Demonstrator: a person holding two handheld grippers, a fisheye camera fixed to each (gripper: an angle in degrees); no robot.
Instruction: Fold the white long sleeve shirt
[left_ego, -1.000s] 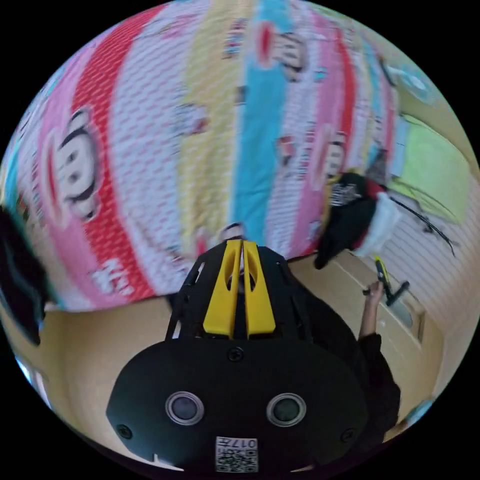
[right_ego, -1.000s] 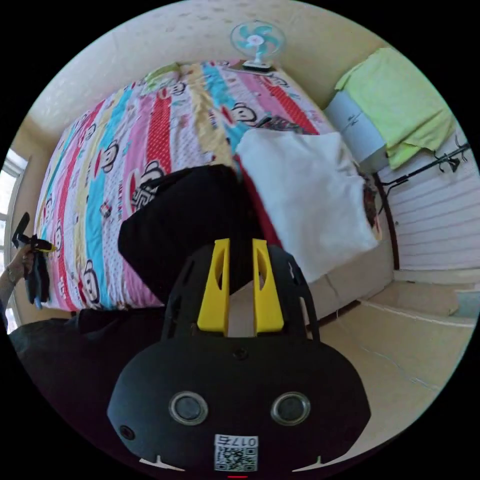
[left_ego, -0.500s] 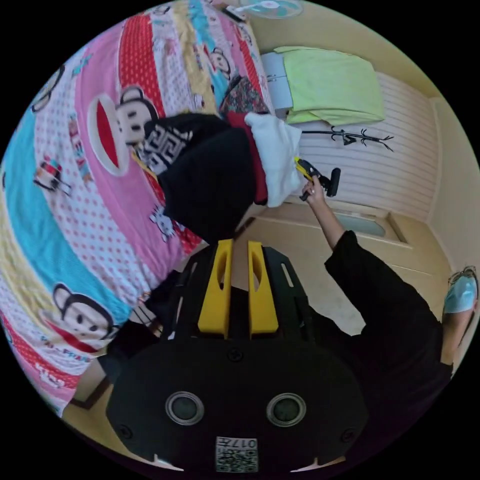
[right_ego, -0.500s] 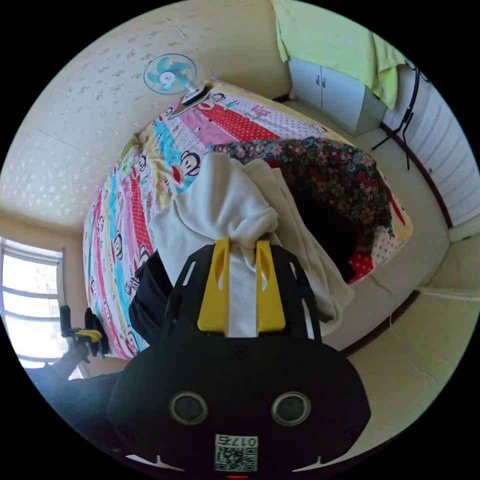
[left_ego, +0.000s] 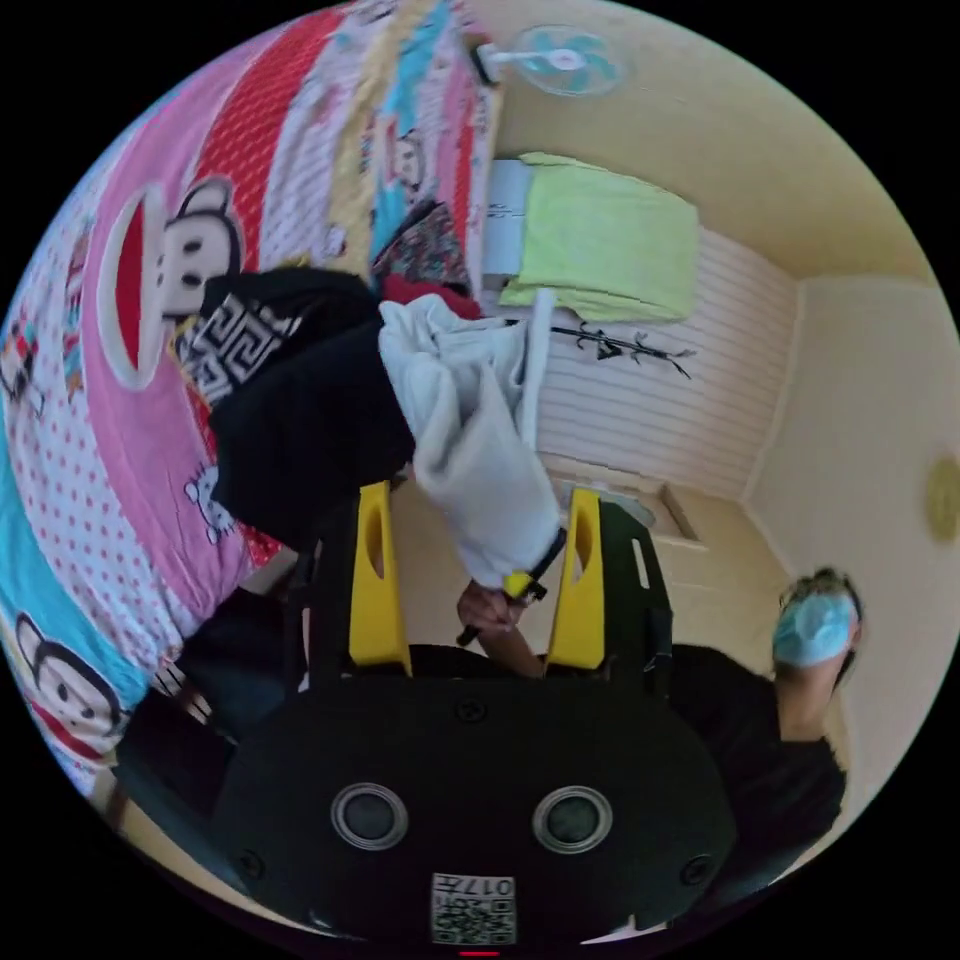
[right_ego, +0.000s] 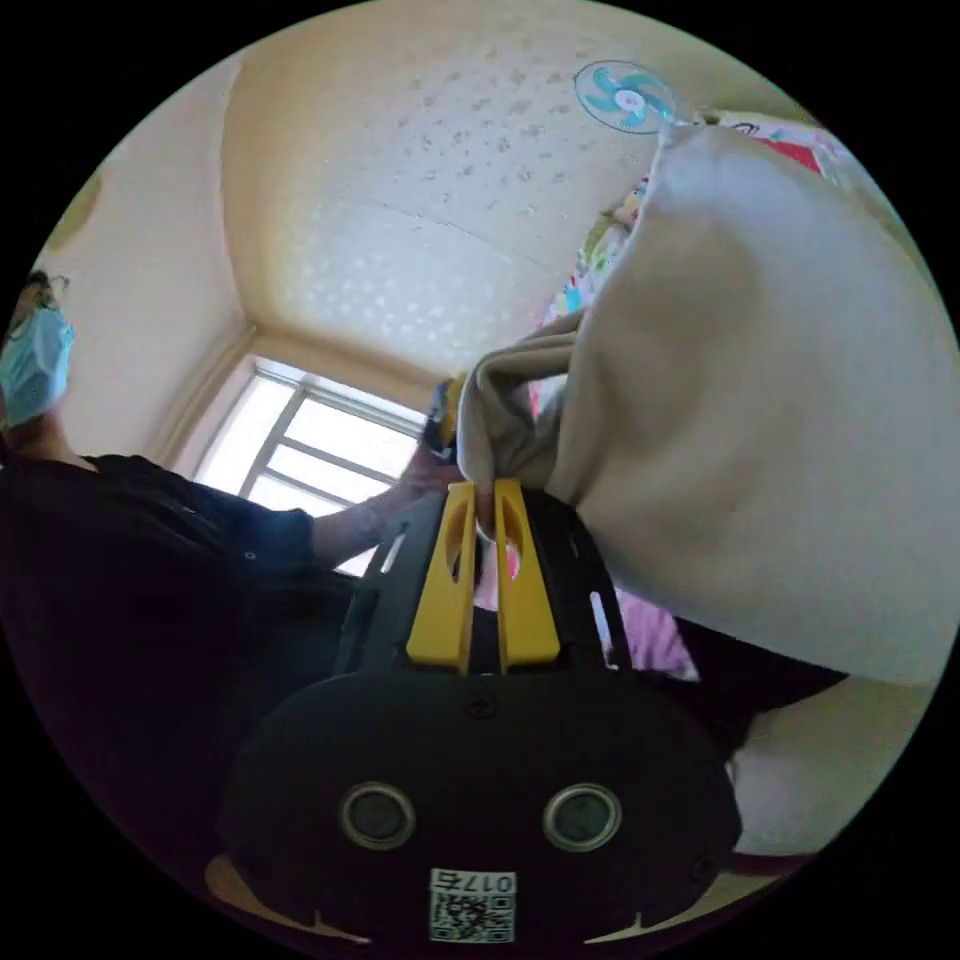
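The white long sleeve shirt (left_ego: 470, 420) hangs in a bunch off the clothes pile at the bed's edge. The right gripper (left_ego: 522, 582) pinches its lower end, with a hand (left_ego: 488, 608) behind it. My left gripper (left_ego: 480, 492) is wide open, and the hanging shirt shows between its yellow jaws, farther off. In the right gripper view, the right gripper (right_ego: 485, 488) is shut on a fold of the white shirt (right_ego: 760, 430), which is lifted up to the right. The left gripper (right_ego: 445, 415) shows just beyond that fold, partly hidden.
A black garment (left_ego: 300, 420) with a patterned print lies on the striped cartoon bedsheet (left_ego: 150, 280), with a floral garment (left_ego: 425, 245) behind. A green cloth (left_ego: 600, 240) covers a cabinet. There are a wall fan (right_ego: 625, 100), a window (right_ego: 300, 450) and a person in black (right_ego: 150, 560).
The right gripper closed on the white shirt and lifted it off the pile. The left gripper's jaws opened wide and it now faces the hanging shirt. Both cameras swung.
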